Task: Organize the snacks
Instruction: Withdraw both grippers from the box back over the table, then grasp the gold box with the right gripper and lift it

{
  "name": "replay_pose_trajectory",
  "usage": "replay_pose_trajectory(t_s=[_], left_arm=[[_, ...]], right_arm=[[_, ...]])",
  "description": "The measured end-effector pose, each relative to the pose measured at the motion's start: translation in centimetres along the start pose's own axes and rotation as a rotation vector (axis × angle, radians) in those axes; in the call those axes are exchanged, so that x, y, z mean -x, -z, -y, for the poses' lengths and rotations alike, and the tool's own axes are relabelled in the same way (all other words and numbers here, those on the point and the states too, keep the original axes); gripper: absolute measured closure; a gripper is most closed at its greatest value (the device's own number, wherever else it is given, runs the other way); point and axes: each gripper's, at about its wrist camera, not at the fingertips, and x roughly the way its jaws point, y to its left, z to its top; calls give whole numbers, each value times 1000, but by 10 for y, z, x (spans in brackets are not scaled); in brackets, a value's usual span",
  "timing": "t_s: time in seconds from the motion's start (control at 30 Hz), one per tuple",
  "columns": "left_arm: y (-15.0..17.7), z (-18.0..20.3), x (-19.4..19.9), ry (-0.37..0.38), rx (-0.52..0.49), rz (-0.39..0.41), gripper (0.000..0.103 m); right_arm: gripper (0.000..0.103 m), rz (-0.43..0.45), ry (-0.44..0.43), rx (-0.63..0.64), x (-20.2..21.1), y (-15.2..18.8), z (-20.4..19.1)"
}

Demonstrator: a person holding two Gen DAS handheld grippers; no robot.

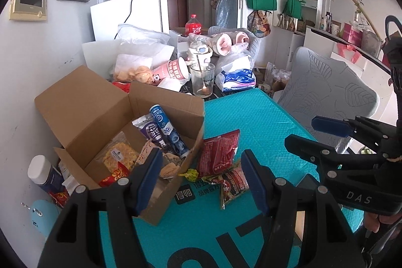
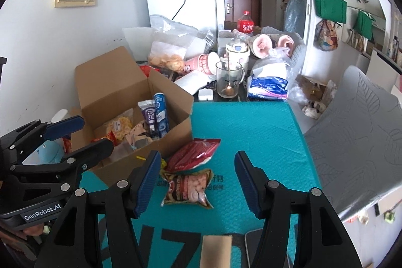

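An open cardboard box (image 1: 173, 102) (image 2: 173, 89) stands at the left of a teal padded mat (image 1: 251, 117) (image 2: 251, 132). Several snacks lie inside it, among them a blue tube (image 1: 165, 127) (image 2: 160, 114) and a yellow packet (image 1: 120, 157). Beside the box on the mat rest a red packet (image 1: 218, 152) (image 2: 193, 150), a darker printed packet (image 1: 231, 185) (image 2: 188, 190) and a small yellow candy (image 1: 189, 173). My left gripper (image 1: 201, 180) hovers open over the box's near corner, holding nothing. Above the printed packet my right gripper (image 2: 198, 180) is open too, with nothing between its fingers.
Behind the mat are a glass with a spoon (image 1: 202, 78) (image 2: 228, 79), a pink cup (image 1: 176, 69), bags of snacks (image 1: 133, 69), a tissue pack (image 1: 238, 79) and a cola bottle (image 1: 193, 25). A grey chair (image 1: 326, 84) (image 2: 359, 122) stands right. A white-capped bottle (image 1: 41, 172) sits left of the box.
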Motion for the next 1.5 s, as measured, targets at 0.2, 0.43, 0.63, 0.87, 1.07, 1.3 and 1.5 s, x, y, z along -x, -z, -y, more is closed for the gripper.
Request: replay_pose_trajectory(t_s=[0.2, 0.43, 0.63, 0.87, 1.07, 1.3, 1.5], left_arm=[[22, 11, 12, 26, -11, -28, 39], [49, 16, 16, 51, -9, -55, 39], [72, 19, 11, 84, 10, -100, 39], [92, 20, 10, 106, 29, -96, 39], [103, 20, -1, 106, 41, -133, 39], [106, 20, -18, 120, 83, -174, 39], [100, 21, -35, 114, 102, -191, 39]], right_arm=[[42, -7, 17, -26, 17, 29, 4], [42, -53, 31, -65, 21, 64, 6], [42, -135, 12, -98, 13, 96, 9], [42, -199, 25, -118, 4, 125, 12], [42, -252, 37, -140, -9, 144, 17], [40, -282, 14, -148, -26, 150, 22], [58, -307, -7, -127, -42, 153, 29]])
